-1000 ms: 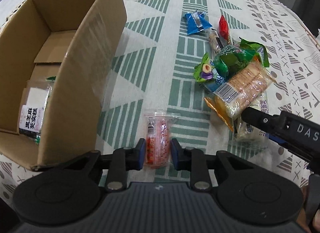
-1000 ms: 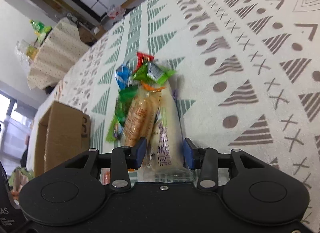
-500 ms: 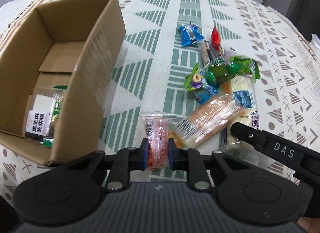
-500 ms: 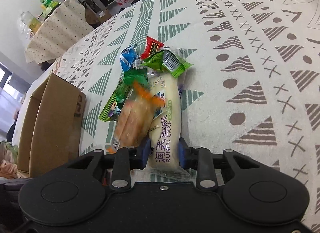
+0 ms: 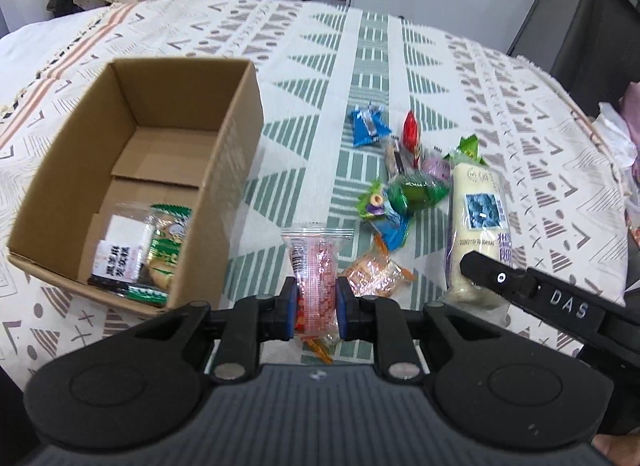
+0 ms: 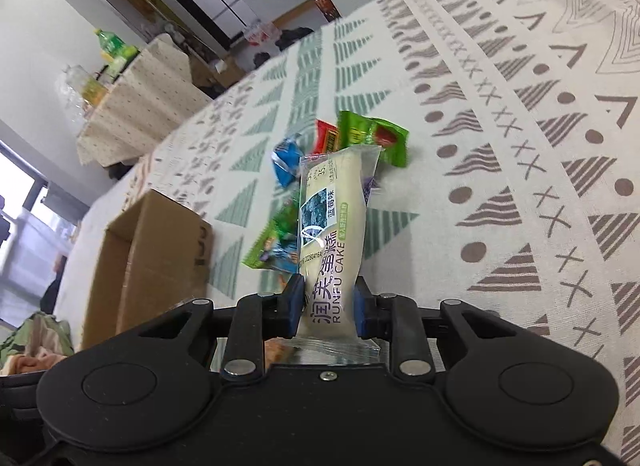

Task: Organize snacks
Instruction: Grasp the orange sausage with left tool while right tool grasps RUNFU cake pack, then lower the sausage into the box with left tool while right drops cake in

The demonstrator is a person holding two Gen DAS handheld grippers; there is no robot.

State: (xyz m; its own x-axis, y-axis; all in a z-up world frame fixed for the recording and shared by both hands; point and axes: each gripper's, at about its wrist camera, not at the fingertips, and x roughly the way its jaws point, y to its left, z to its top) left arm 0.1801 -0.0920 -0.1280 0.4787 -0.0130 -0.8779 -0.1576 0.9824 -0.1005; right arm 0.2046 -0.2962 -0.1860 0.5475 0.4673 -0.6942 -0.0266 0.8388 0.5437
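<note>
Two packets in hand: my left gripper (image 5: 316,302) is clenching the pink snack packet (image 5: 314,266) at lower centre; my right gripper (image 6: 328,304) is closing, pinching the white cake roll (image 6: 332,242), centre frame. Cardboard box (image 5: 236,169) sitting left.

Cardboard box (image 5: 236,153) open on top, far half of its floor bare, 2 packets (image 5: 136,254) in the near corner. Bare tablecloth (image 5: 296,153) strip between box wall and snack pile (image 5: 400,185). Right gripper (image 5: 480,270) crosses the pile's near right side.
</note>
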